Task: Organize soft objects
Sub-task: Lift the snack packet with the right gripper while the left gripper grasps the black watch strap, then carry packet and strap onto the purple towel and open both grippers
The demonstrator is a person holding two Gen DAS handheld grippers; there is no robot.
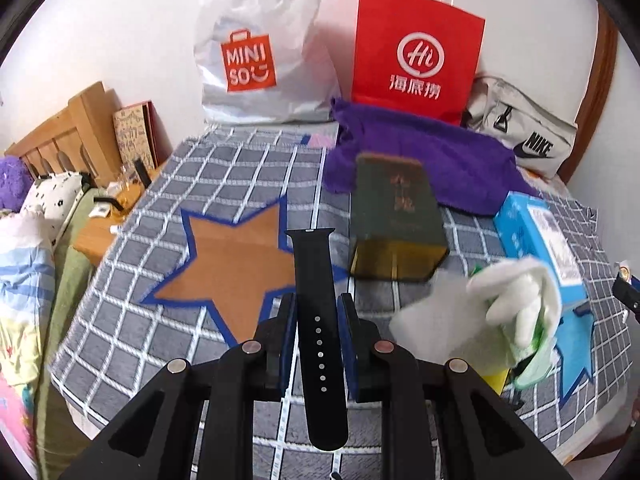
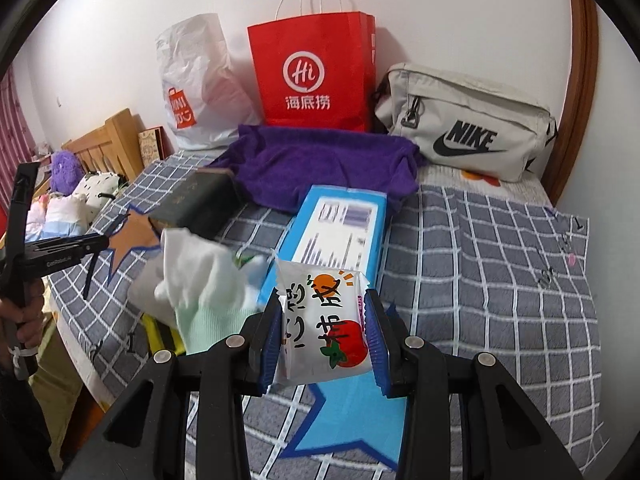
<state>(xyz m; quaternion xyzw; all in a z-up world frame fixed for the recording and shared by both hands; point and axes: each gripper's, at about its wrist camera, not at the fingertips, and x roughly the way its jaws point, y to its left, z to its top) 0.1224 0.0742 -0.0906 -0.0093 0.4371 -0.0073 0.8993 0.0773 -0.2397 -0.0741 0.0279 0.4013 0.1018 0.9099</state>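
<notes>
My left gripper (image 1: 317, 304) is shut on a black watch strap (image 1: 316, 320), held above the grey checked cloth (image 1: 160, 280) beside the orange star (image 1: 236, 264). My right gripper (image 2: 325, 308) is shut on a white tissue pack (image 2: 324, 328) with orange and tomato prints, above the blue star (image 2: 344, 424). A white and pale green glove (image 2: 200, 292) lies left of it, also in the left wrist view (image 1: 516, 300). A purple towel (image 2: 328, 164) lies at the back.
A dark green box (image 1: 396, 216) and a blue box (image 2: 340, 228) lie mid-table. A white Miniso bag (image 1: 256, 48), a red paper bag (image 2: 316, 72) and a grey Nike pouch (image 2: 468, 120) stand against the wall. A bed with pillows (image 1: 24, 240) is on the left.
</notes>
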